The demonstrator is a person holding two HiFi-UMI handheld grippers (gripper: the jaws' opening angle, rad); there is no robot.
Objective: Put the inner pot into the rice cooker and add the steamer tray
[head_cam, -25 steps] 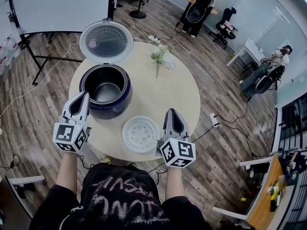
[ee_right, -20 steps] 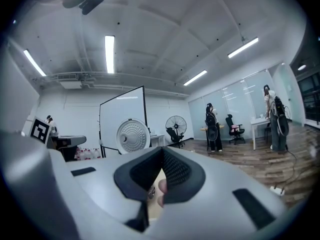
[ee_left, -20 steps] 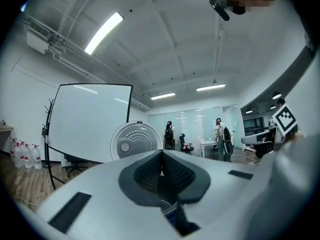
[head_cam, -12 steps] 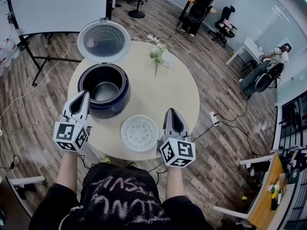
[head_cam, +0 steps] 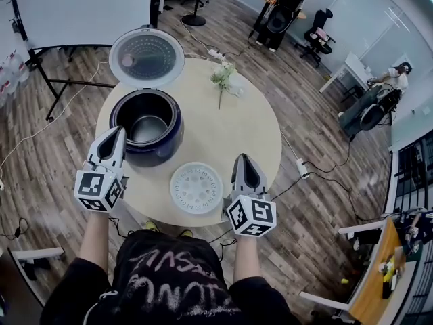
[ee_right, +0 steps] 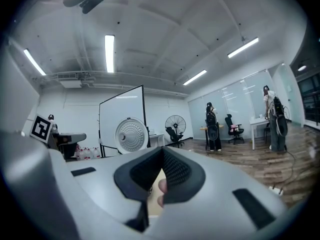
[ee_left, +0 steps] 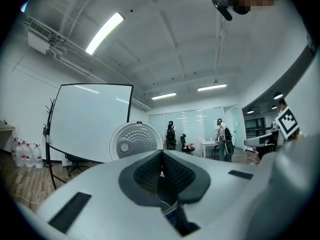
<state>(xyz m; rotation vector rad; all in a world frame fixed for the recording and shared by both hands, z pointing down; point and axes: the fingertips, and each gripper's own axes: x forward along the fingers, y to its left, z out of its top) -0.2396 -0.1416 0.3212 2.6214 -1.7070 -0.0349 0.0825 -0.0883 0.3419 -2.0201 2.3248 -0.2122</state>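
On the table, head view: rice cooker [head_cam: 170, 141] at 10 o'clock, lid [head_cam: 146, 58] raised at 12, grey inner pot [head_cam: 150, 130] seated inside; steamer tray [head_cam: 196, 188] flat at 6 o'clock.
Grippers, head view: left gripper [head_cam: 119, 134] just beside the cooker's 8 o'clock wall; right gripper [head_cam: 245, 160] at the tray's 3 o'clock (just beside its rim).
Left gripper view: jaws pressed together, nothing gripped; lid beyond the tips at 11 o'clock.
Right gripper view: jaws pressed together, nothing gripped; lid at 11 o'clock.
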